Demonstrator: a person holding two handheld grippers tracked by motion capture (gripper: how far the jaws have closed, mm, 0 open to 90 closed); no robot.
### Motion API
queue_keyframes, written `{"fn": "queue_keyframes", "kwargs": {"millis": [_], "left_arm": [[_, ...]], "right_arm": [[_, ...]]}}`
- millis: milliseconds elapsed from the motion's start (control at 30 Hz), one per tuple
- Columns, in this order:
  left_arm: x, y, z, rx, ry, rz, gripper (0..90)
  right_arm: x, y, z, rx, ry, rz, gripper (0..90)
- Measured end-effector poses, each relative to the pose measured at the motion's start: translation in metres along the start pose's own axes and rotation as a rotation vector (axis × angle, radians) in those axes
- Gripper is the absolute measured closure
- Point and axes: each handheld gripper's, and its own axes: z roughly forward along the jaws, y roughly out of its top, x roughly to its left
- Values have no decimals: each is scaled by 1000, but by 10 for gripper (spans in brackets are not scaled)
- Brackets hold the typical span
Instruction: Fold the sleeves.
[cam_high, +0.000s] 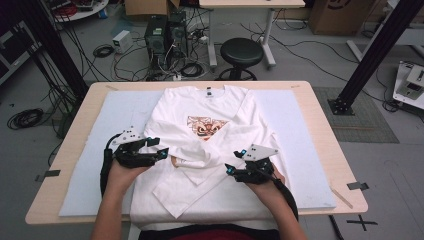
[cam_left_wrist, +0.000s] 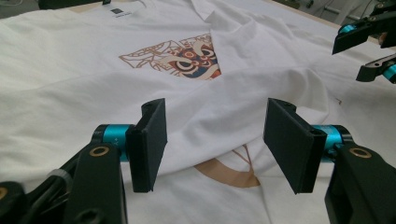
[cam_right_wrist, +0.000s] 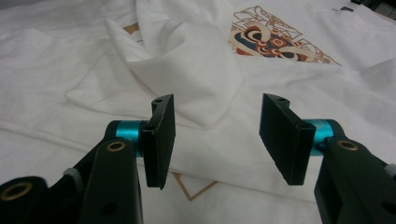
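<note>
T-shirt (cam_high: 205, 125) lengthwise, collar toward table's far edge

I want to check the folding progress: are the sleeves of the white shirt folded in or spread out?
Folded in. Both sleeves of the white shirt lie crossed over its front, below the printed design, not stretched out sideways.

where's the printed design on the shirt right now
In the high view the printed design sits mid-chest on the white shirt, just beyond the crossed sleeves, between and ahead of both claws.
</note>
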Motion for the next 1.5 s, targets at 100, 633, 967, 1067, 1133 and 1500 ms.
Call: {"fn": "queue_keyframes", "kwargs": {"millis": [100, 633, 967, 1067, 1133, 1500], "left_arm": [[2, -1, -2, 0, 4, -7, 397], [0, -1, -1, 8, 16, 14, 390], [-2, -1, 1, 19, 12, 19, 389], [-1, -1, -1, 16, 12, 18, 390], [0, -1, -3, 9, 17, 17, 390], [-3, 0, 2, 16, 9, 18, 390]], "right_arm": [[1, 0, 3, 8, 8, -3, 468], [39, 17, 48, 99, 148, -95, 583], [36, 17, 59, 156, 191, -73, 887], [34, 18, 50, 133, 191, -85, 887], [25, 18, 22, 76, 189, -73, 887], [-22, -8, -69, -7, 3, 22, 821]]}}
